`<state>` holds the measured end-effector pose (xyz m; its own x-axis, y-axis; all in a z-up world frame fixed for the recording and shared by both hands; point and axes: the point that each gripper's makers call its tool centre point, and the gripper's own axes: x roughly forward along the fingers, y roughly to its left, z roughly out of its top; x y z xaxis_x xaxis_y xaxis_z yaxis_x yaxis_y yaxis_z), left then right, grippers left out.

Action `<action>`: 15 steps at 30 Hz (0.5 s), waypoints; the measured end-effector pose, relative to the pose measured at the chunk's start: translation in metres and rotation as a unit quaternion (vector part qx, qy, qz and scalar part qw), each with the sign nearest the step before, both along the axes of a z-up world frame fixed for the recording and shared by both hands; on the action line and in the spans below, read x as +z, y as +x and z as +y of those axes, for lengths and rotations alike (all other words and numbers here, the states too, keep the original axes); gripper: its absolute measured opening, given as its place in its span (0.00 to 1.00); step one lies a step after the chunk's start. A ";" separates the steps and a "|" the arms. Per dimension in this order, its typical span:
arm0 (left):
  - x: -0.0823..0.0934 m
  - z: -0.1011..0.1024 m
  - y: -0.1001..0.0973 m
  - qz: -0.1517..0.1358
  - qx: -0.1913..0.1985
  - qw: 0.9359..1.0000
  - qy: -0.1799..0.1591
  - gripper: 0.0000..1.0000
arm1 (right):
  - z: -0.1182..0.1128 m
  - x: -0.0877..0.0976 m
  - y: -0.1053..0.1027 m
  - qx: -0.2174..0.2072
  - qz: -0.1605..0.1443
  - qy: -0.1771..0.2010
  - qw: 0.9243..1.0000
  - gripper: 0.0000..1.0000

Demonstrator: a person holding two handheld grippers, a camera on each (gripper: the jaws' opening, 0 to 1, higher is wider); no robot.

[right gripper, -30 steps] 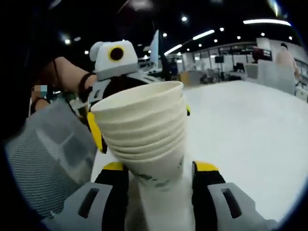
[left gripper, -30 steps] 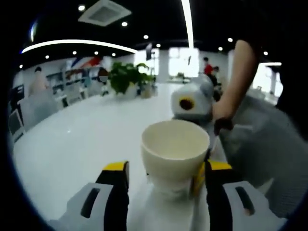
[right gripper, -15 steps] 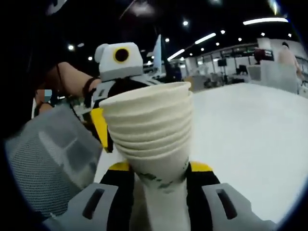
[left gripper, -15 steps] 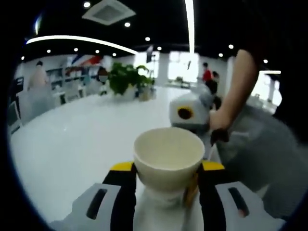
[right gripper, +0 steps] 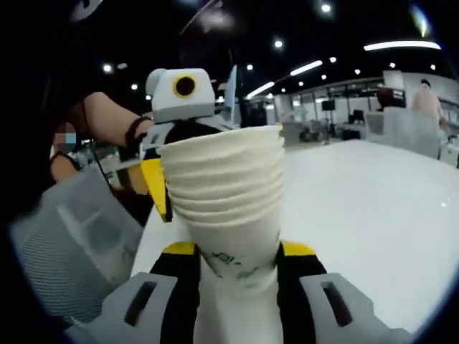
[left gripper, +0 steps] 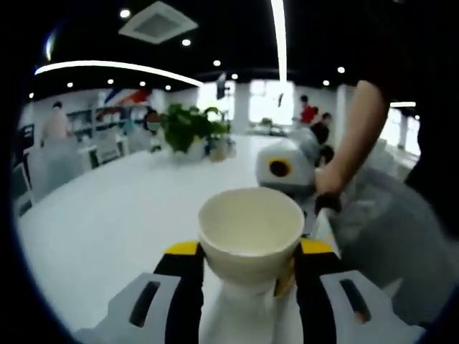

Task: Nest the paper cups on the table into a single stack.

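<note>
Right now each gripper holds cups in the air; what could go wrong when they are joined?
1. The right gripper grips the stack only at its base, so the tall top could tip when pushed.
2. The left gripper pinches the single cup by its sides; more squeeze may deform it, so it may not nest.

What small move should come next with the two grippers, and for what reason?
Probably bring the left gripper toward the right one and line its single paper cup up with the stack of nested cups. The right gripper grips that stack at its base, and the two are apart.
</note>
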<state>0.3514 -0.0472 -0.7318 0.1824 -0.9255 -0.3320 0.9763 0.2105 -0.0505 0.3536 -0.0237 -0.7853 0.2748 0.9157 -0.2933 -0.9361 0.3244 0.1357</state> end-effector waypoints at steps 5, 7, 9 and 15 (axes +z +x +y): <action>0.022 -0.004 0.031 -0.023 0.000 1.000 0.000 0.48 | -0.005 0.020 0.031 0.001 -0.025 0.005 1.000 0.38; 0.028 -0.006 0.044 -0.024 0.003 1.000 -0.002 0.48 | -0.010 0.026 0.045 -0.001 -0.030 0.010 1.000 0.38; 0.031 -0.008 0.053 -0.026 0.004 1.000 -0.002 0.48 | -0.013 0.031 0.057 -0.002 -0.035 0.010 0.999 0.38; 0.037 -0.017 0.084 -0.027 0.011 1.000 -0.007 0.48 | -0.024 0.038 0.084 -0.003 -0.045 0.010 0.999 0.38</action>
